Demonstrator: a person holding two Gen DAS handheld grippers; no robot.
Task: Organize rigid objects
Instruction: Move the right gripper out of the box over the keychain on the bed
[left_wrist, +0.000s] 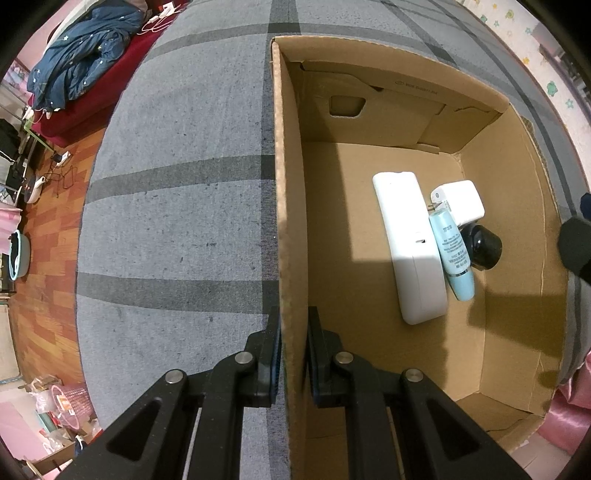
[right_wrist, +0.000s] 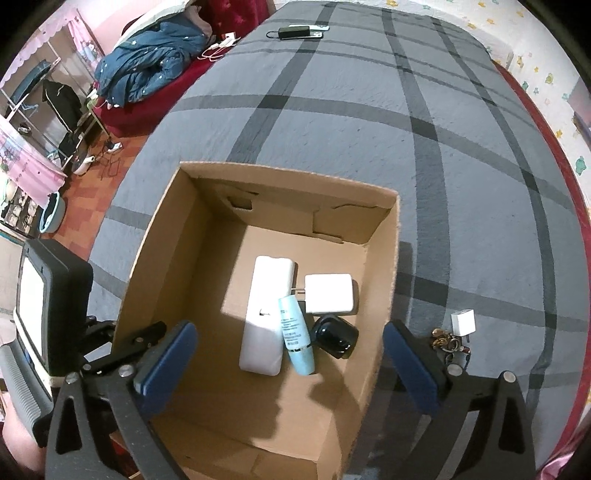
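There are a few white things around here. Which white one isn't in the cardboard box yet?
The small white plug, lying on the grey bedspread right of the box beside some keys. The long white case and white charger already lie inside.

Cardboard box (right_wrist: 382, 258) on bed (right_wrist: 332, 110), remote (right_wrist: 264, 314), tube (right_wrist: 295, 336), charger (right_wrist: 330, 293) inside

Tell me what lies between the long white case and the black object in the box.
The light blue tube lies between the long white case and the black object, seemingly touching both; the right wrist view shows it best.
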